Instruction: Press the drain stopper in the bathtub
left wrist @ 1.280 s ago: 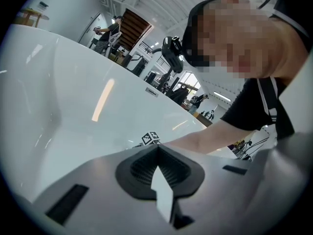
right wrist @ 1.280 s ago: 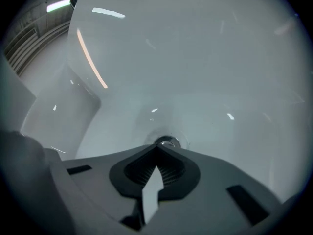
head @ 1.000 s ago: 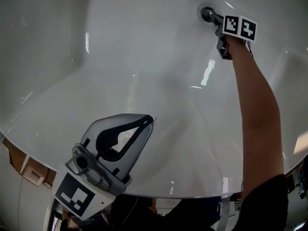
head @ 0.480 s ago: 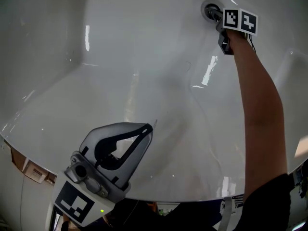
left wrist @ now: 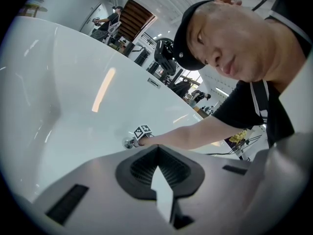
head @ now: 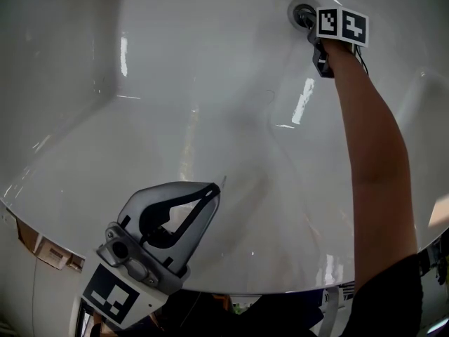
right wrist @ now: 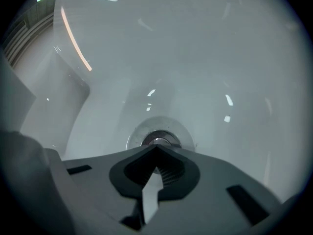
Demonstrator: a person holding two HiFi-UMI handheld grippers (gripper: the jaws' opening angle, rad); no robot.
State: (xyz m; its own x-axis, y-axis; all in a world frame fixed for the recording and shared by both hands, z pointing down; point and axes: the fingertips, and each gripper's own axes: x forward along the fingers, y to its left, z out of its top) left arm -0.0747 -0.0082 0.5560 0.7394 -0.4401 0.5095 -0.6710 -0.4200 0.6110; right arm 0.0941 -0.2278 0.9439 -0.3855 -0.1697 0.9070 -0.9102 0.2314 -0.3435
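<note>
Head camera: high over the bathtub (head: 210,83), facing steeply down into the basin. Left claw (head: 216,185) sits close under the lens at lower left. Right claw (head: 311,21) is far off at top right, by the drain stopper (head: 302,14).

Left gripper camera: rides by the tub's near rim, looks along its jaws across the basin and up at the person (left wrist: 244,106) leaning over. Stopper small, mid-distance.

Right gripper camera: low over the tub floor, looking along its jaws. Stopper very near, dead centre.

Shared: all three views take in the stopper. Head and left gripper views both show the right claw and forearm (head: 372,153).
</note>
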